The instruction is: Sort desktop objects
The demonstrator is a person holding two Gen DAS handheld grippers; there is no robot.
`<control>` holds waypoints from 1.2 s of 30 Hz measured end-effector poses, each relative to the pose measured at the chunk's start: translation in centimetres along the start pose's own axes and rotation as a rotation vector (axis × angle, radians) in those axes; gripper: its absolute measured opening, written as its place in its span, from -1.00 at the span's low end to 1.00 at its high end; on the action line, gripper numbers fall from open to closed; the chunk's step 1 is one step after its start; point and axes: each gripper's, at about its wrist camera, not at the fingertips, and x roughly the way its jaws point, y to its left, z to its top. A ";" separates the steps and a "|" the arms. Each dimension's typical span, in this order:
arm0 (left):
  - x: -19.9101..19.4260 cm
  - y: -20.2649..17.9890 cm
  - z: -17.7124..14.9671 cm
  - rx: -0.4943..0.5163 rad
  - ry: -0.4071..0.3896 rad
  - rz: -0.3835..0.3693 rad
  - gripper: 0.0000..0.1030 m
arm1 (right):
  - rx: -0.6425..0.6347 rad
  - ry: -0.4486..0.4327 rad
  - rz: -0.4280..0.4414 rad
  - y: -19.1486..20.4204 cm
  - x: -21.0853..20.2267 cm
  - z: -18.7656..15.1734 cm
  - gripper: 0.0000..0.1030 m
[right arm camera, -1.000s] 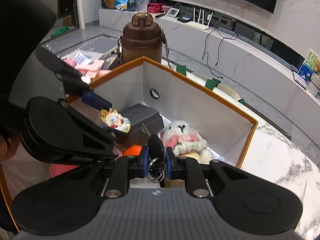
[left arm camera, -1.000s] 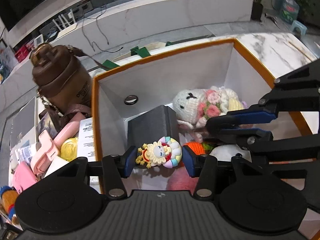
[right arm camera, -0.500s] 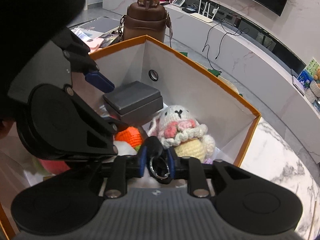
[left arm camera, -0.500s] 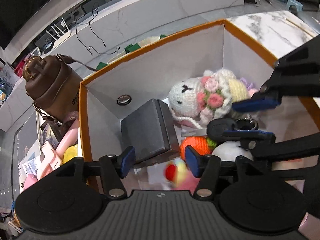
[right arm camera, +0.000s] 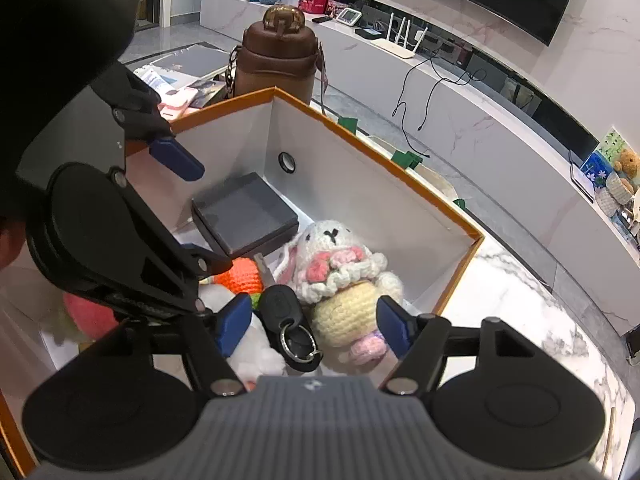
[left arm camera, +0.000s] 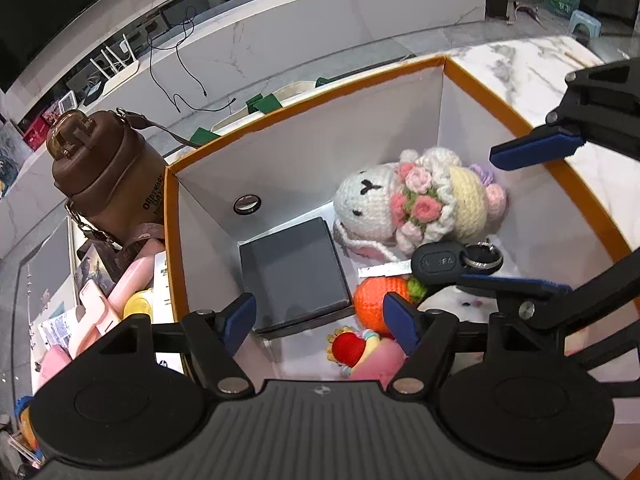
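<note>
An orange-rimmed white box (left arm camera: 304, 92) (right arm camera: 400, 176) holds a crocheted bunny (left arm camera: 408, 204) (right arm camera: 340, 260), a dark grey case (left arm camera: 292, 268) (right arm camera: 244, 212), an orange crochet ball (left arm camera: 376, 300) (right arm camera: 240, 276), a small sun-face toy (left arm camera: 348, 348) and a black car key with ring (left arm camera: 444, 262) (right arm camera: 288, 320). My left gripper (left arm camera: 320, 320) is open and empty above the box, over the sun-face toy. My right gripper (right arm camera: 312, 326) is open just above the key, which lies loose on the toys. Each gripper shows in the other's view.
A brown bottle with a strap (left arm camera: 104, 176) (right arm camera: 276, 56) stands outside the box's far left corner. Pink items, a yellow item and papers (left arm camera: 100, 308) lie left of the box. Marble tabletop (left arm camera: 520, 60) (right arm camera: 520, 312) lies to the right.
My left gripper opened and the sun-face toy dropped into the box. My right gripper opened and let go of the car key, which now rests on the toys.
</note>
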 end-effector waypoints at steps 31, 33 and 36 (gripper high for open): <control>-7.4 4.0 1.0 -0.292 -0.214 0.029 0.71 | 0.300 -0.124 -0.106 -1.7 -5.3 0.3 0.96; -7.8 4.0 0.9 -0.308 -0.219 0.034 0.71 | 0.326 -0.109 -0.131 -1.6 -5.7 0.1 0.98; -8.5 3.8 0.5 -0.335 -0.233 0.029 0.71 | 0.366 -0.103 -0.143 -1.3 -6.5 -0.5 0.98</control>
